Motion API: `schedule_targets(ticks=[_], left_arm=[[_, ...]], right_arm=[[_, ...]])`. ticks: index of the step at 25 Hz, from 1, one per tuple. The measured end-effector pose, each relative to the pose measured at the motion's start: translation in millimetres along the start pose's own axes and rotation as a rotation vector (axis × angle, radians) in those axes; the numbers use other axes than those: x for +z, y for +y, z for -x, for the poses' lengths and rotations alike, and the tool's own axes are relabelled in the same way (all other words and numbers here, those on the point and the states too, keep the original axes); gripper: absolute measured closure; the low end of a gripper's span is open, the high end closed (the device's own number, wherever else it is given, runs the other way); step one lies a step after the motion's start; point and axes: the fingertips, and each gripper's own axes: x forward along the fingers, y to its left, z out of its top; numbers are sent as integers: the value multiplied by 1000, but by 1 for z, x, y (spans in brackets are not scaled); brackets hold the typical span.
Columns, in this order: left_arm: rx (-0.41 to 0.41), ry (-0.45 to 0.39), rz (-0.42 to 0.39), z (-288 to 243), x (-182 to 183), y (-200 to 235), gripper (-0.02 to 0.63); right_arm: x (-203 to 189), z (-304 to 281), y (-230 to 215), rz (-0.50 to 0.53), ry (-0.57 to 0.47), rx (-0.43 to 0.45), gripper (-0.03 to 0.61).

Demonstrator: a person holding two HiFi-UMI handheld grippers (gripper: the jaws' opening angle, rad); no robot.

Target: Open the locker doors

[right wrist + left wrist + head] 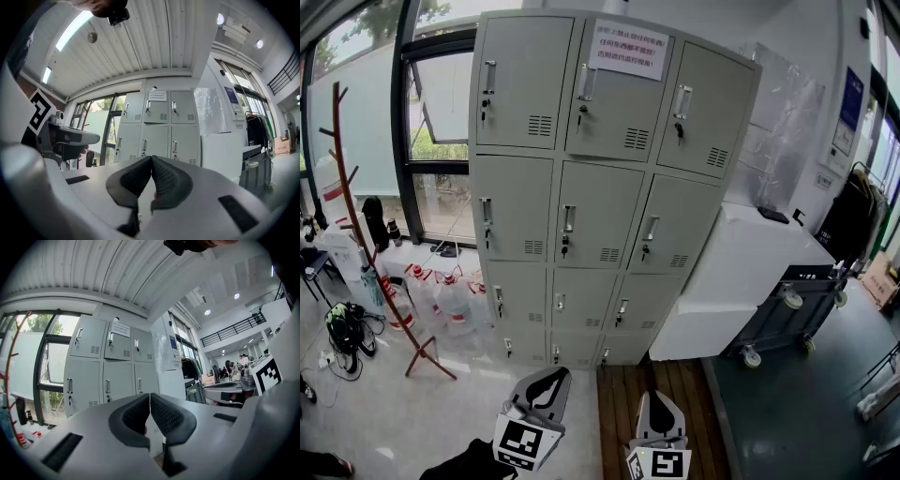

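A grey bank of lockers (600, 187) stands ahead, three columns wide, and every door I can see is shut. Each door has a small upright handle, like the middle one (568, 220). A white notice (628, 49) is stuck on the top middle door. My left gripper (551, 375) and right gripper (657, 397) sit low in the head view, well short of the lockers and touching nothing. In the left gripper view the lockers (110, 366) lie ahead beyond my shut gripper (150, 395). The right gripper (151, 157) is likewise shut and empty, with the lockers (157, 126) far ahead.
A red-brown coat stand (366, 234) rises at the left beside several water bottles (441, 300) on the floor. A white cabinet (741, 281) adjoins the lockers' right side, with a wheeled cart (787, 314) beyond. A wooden floor strip (623, 403) runs up to the lockers.
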Motion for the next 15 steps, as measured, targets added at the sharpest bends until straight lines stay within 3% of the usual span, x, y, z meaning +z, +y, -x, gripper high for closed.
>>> schedule_targets(ticks=[4,15], left_arm=[[-6,59,-9,0,-1,6,588],[3,39,-5,-21,-8,24,588]], right_arm=[[2,-7,-2,-2,-18,-7,563],[-8,-35,-6,3,8,-13,563]])
